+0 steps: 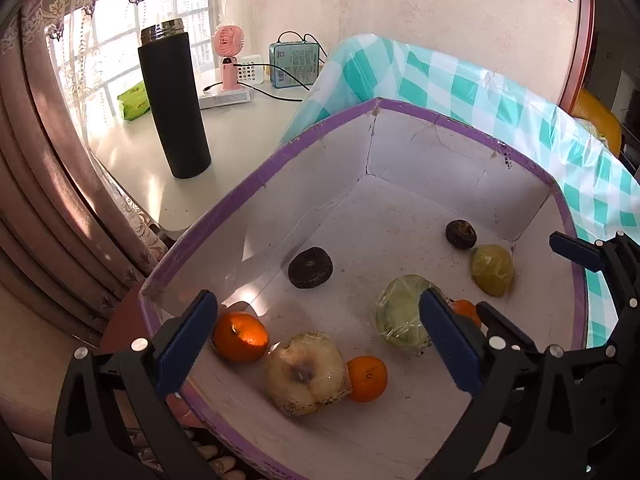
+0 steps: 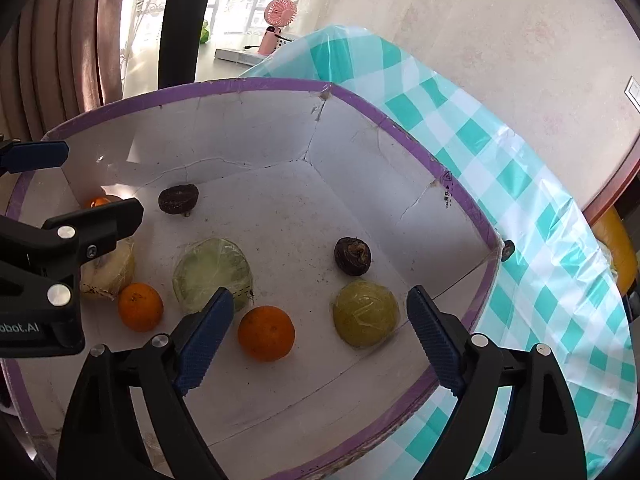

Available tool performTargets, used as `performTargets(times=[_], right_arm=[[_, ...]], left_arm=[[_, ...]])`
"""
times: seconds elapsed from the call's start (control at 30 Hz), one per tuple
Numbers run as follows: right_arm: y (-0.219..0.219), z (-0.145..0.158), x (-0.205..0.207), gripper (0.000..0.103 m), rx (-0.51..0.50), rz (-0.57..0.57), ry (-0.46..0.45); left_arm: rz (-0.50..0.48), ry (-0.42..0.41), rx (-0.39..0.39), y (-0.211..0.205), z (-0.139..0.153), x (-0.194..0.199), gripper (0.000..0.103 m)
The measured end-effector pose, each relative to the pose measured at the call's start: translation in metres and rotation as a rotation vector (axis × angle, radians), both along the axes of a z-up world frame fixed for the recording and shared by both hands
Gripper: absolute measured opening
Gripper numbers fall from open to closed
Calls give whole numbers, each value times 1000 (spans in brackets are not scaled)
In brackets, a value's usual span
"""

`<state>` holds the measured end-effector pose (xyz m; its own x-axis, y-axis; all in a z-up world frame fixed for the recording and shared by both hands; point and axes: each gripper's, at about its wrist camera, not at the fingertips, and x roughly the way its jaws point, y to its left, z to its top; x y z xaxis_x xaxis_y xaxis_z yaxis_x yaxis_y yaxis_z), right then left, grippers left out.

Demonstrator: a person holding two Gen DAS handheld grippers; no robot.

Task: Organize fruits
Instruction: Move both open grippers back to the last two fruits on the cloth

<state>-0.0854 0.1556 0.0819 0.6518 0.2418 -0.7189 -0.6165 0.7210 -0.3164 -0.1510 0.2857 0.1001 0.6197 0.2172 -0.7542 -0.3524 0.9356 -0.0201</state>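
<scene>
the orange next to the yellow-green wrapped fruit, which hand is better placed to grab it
Right. The orange lies just ahead of the open right gripper, nearly between its jaws, beside the wrapped yellow-green fruit. The left gripper, also open, hangs over the pale wrapped apple at the other end of the box.

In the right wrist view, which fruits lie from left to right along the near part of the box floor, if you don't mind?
Small orange → larger orange → wrapped yellow-green fruit.
</scene>
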Motion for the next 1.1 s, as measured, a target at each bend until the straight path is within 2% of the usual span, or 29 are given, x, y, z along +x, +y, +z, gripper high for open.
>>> performTargets(times=[0.07,0.13,0.23,0.33,0.4,0.5,0.57,0.67,0.7,0.73,0.8,0.83,0.9,1.0,1.03,1.1], right_arm=[[-13,13,-4,86,58,16,-22],[-33,30,-8,86,134,19,-60],[-73,55,-8,86,240,-19,-120],[-118,69,0,86,293,-114,-175],[-150,71,14,86,329,-199,-170],[-202,59,37,86,373,-363,-137],[-233,45,50,86,407,-451,-97],[-268,18,66,86,445,-557,-32],[-277,9,71,86,449,-579,-14],[-283,0,78,86,448,-593,1],[-293,-19,92,86,422,-621,35],[-296,-27,100,86,403,-627,54],[-303,-38,115,86,386,-631,69],[-315,-49,139,86,384,-648,92],[-318,-51,147,86,385,-644,98],[-321,-55,164,86,377,-628,107]], left_arm=[[-2,-8,11,-3,4,-2,101],[10,-52,30,-7,13,-7,101],[14,-230,59,-22,40,-25,101],[-92,-423,34,-56,65,-43,101],[-214,-466,-22,-87,71,-41,101],[-396,-412,-98,-143,63,-22,101],[-493,-346,-107,-186,44,-6,101],[-557,-208,-92,-235,5,27,101],[-522,-180,-6,-250,-10,36,101],[-453,-183,146,-266,-20,43,101],[-410,-121,299,-290,-40,64,101],[-405,-88,350,-300,-47,73,101],[-466,-64,343,-317,-55,85,101],[-546,-132,347,-336,-57,98,101],[-569,-133,322,-338,-59,107,101],[-600,-69,176,-331,-67,139,101]])
